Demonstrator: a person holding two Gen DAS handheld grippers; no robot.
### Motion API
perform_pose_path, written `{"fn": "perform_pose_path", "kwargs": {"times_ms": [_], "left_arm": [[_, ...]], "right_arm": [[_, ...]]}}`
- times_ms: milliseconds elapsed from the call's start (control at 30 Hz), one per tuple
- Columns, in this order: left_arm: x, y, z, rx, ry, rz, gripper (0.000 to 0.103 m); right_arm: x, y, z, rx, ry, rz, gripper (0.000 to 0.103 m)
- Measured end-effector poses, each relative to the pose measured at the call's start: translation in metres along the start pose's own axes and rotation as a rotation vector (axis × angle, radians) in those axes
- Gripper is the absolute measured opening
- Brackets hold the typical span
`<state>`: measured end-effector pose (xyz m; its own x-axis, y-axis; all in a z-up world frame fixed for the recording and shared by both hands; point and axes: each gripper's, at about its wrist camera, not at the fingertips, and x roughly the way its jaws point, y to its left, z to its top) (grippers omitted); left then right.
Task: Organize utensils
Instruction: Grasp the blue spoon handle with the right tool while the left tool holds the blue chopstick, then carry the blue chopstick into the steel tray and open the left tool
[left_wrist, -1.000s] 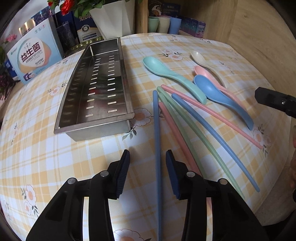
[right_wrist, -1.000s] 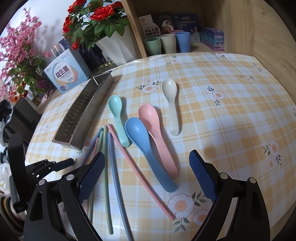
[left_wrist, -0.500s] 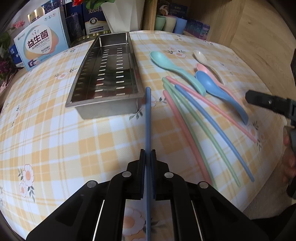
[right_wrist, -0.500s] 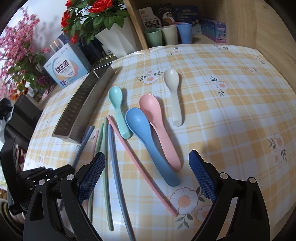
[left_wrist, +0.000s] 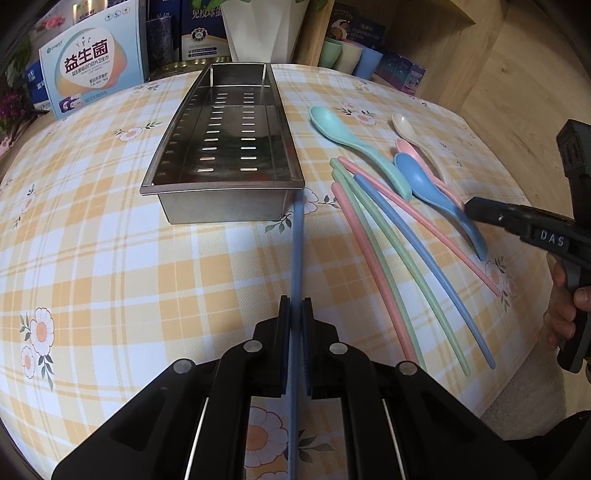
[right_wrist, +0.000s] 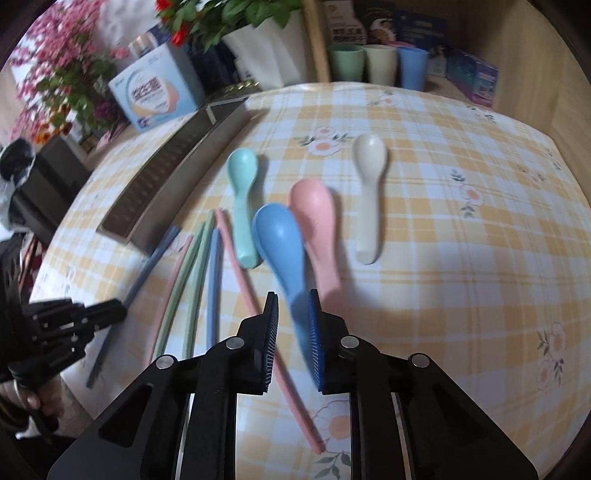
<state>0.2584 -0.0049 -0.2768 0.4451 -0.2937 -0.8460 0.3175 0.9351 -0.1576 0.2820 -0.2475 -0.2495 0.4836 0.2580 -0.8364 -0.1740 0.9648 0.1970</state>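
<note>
My left gripper is shut on a blue chopstick whose tip reaches the near right corner of the steel slotted tray. Pink, green and blue chopsticks lie fanned to the right, beside a teal spoon, a blue spoon, a pink spoon and a cream spoon. My right gripper has its jaws close either side of the blue spoon's handle; I cannot tell whether they touch it. The tray and held chopstick also show there.
A white and blue box, a white flower pot and three cups stand at the table's back. A wooden shelf wall rises at the right. The table edge curves close on the near right.
My left gripper closed on the blue chopstick and swung it towards the tray's corner. My right gripper's jaws narrowed from wide open and moved over the blue spoon's handle.
</note>
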Motion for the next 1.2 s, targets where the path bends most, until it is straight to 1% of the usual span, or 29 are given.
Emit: {"fn": "perform_pose_path", "kwargs": {"times_ms": [67,100,267,333,467,567,633,733,800,867,933,1067,1200], "left_arm": [[0.0,0.001,0.0,-0.003,-0.004,-0.007,0.006],[-0.001,0.002,0.0,-0.005,-0.005,-0.01,0.006],[-0.001,0.002,-0.001,-0.006,-0.01,-0.013,0.006],[-0.001,0.002,-0.001,-0.005,-0.01,-0.011,0.006],[-0.001,0.002,-0.001,-0.006,-0.011,-0.012,0.006],[-0.001,0.002,-0.001,-0.005,-0.012,-0.011,0.006],[-0.001,0.003,-0.001,-0.005,-0.012,-0.011,0.006],[-0.001,0.003,-0.001,-0.005,-0.01,-0.011,0.006],[-0.001,0.004,0.0,-0.003,-0.008,-0.01,0.006],[-0.001,0.002,0.0,0.003,-0.008,-0.003,0.006],[-0.001,0.001,0.0,0.007,-0.006,0.005,0.006],[0.0,0.0,0.001,0.021,-0.001,0.011,0.006],[0.0,-0.004,0.003,0.06,0.009,0.026,0.006]], "right_arm": [[0.005,0.005,-0.002,-0.023,0.017,-0.031,0.016],[0.006,0.005,-0.002,-0.023,0.011,-0.045,0.016],[0.009,-0.005,0.003,0.028,0.017,-0.08,0.016],[0.012,-0.009,0.003,0.042,0.032,-0.091,0.016],[0.02,-0.017,0.001,0.087,0.055,-0.069,0.016],[0.023,-0.013,-0.001,0.083,0.059,-0.05,0.016],[0.024,-0.012,-0.001,0.084,0.059,-0.037,0.012],[0.023,-0.008,-0.001,0.087,0.046,-0.016,0.012],[0.02,-0.004,-0.002,0.09,0.027,0.022,0.012],[0.017,0.0,-0.003,0.092,0.013,0.039,0.012],[0.013,0.003,-0.005,0.114,0.005,0.057,0.012],[0.005,0.008,-0.007,0.15,-0.014,0.08,0.012],[-0.005,0.009,-0.005,0.171,-0.044,0.097,0.012]]}}
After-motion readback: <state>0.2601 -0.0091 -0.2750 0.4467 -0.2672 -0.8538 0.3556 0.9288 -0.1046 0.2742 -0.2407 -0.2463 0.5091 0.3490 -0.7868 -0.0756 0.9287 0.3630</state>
